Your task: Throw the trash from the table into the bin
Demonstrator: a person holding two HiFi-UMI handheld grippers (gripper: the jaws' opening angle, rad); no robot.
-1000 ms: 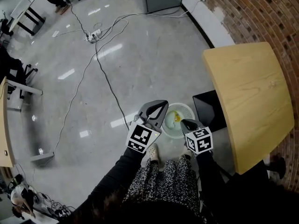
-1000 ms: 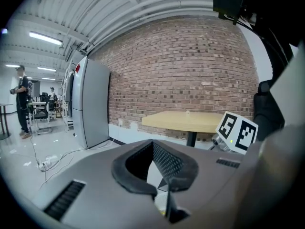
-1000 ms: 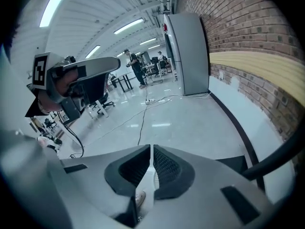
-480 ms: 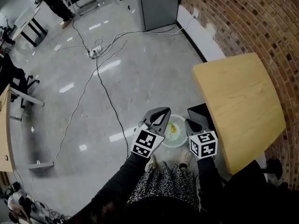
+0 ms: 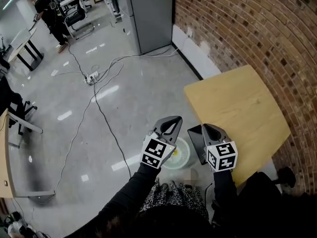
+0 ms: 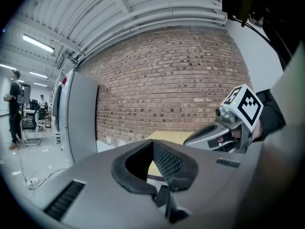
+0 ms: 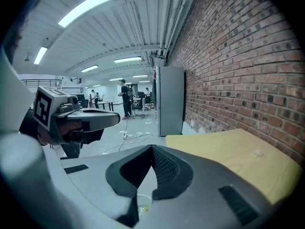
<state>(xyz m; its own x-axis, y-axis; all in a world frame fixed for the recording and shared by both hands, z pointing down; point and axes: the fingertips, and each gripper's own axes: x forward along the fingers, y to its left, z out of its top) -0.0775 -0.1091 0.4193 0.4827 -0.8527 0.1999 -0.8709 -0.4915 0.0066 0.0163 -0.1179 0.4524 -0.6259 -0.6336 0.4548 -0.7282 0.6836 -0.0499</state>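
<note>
Both grippers are held up in front of the body, side by side and apart, above the floor (image 5: 138, 98).

Left gripper (image 5: 174, 121): in its own view we see the two jaws meeting at the tips with nothing caught between them. The loop behind the tips frames only a slice of the table (image 5: 237, 108).

Right gripper (image 5: 206, 127): the jaws are likewise pressed together at the tips and hold nothing. Through its loop we look down at the bin (image 5: 185, 158) on the floor.

Trash (image 5: 174, 152): a yellow scrap lying inside the bin. We cannot tell what it is made of.

Bin: white and round, standing on the grey floor just beside the table's near corner. In the head view it sits below and between the two grippers. A dark flat panel (image 5: 194, 142) lies right of the bin, partly under the table edge; we cannot identify it.

Table: pale wood top, beside the brick wall (image 5: 237, 29). We record one small pale speck (image 7: 258, 152) on it, too small to name.

Surroundings: a tall grey cabinet (image 5: 148, 14) stands by the wall. Cables (image 5: 105, 69) cross the floor to a power strip (image 5: 90, 77). A person (image 5: 49, 14) stands far off near some desks.
</note>
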